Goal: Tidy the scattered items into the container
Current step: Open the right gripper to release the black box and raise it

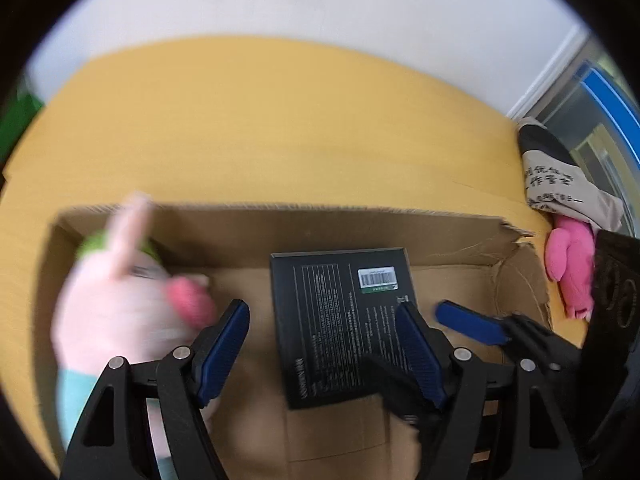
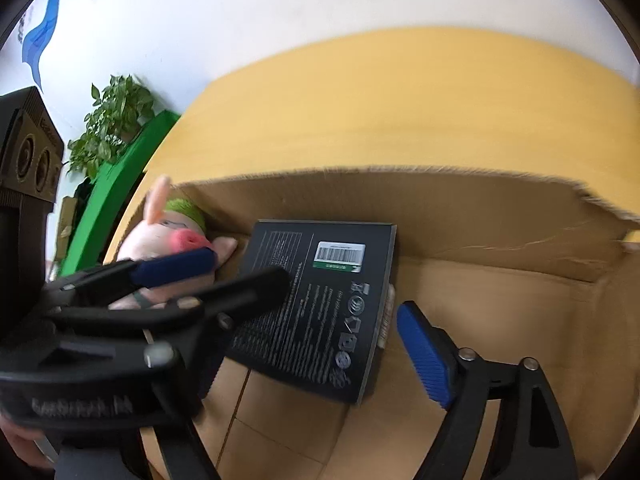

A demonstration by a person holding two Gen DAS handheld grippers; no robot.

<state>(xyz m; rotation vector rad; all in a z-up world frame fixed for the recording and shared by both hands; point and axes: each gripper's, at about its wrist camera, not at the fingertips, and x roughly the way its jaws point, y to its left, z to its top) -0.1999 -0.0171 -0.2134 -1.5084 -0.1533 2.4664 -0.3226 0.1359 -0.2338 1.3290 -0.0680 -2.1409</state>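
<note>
L wrist: left gripper (image 1: 324, 354) fingers wide apart over the cardboard box (image 1: 400, 216), gripping nothing; black box (image 1: 340, 320) lies flat inside, pig plush (image 1: 124, 300) in the corner. Pink plush (image 1: 570, 268) waits on the desk (image 1: 260, 120).

R wrist: right gripper (image 2: 320, 344) fingers spread, empty — prob. letting go of the black box.

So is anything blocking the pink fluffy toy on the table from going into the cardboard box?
Nothing visible blocks it. The pink plush toy lies on the yellow table just outside the torn right wall of the brown cardboard box, whose top is open. The floor by that wall is bare.
</note>
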